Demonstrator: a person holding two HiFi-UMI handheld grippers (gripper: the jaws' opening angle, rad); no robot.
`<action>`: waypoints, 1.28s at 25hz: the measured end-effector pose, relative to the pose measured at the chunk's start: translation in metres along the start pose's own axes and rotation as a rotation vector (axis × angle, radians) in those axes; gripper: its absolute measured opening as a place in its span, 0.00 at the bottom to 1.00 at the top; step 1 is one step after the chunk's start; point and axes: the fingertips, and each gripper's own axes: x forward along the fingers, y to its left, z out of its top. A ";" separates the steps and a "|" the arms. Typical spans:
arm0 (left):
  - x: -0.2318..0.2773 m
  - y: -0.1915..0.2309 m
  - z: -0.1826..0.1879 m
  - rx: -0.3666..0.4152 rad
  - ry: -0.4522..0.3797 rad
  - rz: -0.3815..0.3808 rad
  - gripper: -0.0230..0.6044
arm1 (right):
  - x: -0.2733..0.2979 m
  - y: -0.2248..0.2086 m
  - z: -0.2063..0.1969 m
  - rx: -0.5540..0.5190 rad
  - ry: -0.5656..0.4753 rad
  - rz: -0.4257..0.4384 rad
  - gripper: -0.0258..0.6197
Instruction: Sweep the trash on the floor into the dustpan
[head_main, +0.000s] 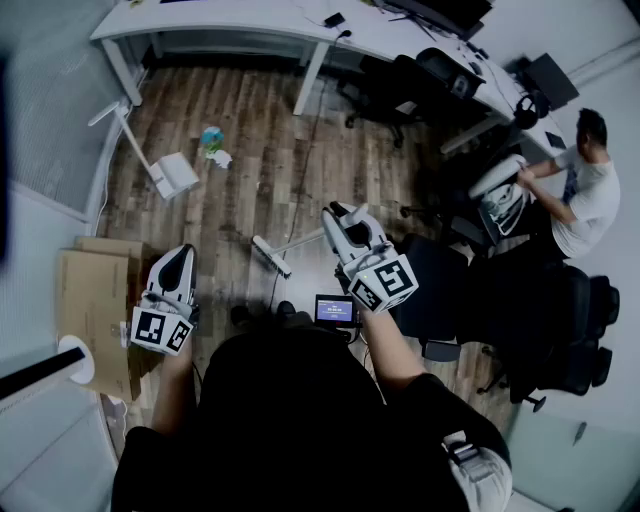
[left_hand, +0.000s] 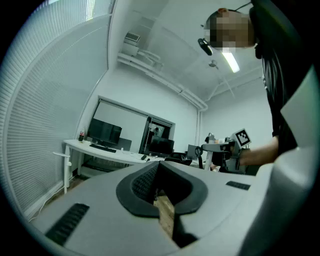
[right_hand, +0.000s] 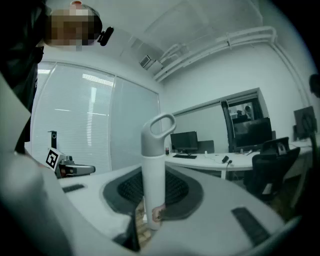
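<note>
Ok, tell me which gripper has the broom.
The right gripper, its jaws clamped on the white broom handle with the loop on top; the left gripper is shut on nothing.

No text, label or number is legible anywhere.

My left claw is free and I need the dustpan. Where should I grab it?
Probably the dustpan's long handle near its top, coming level from your side: the thin shaft seems to rise from the pan, so the left claw can close across it.
</note>
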 end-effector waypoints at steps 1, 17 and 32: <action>0.002 -0.001 0.002 -0.009 -0.008 -0.003 0.03 | -0.001 -0.001 0.002 -0.005 -0.006 0.001 0.14; -0.004 -0.051 -0.009 0.003 0.008 0.040 0.03 | -0.027 -0.007 -0.003 -0.006 -0.049 0.071 0.14; 0.009 -0.087 -0.012 0.019 0.017 0.029 0.03 | -0.066 -0.039 -0.005 -0.035 -0.041 0.049 0.14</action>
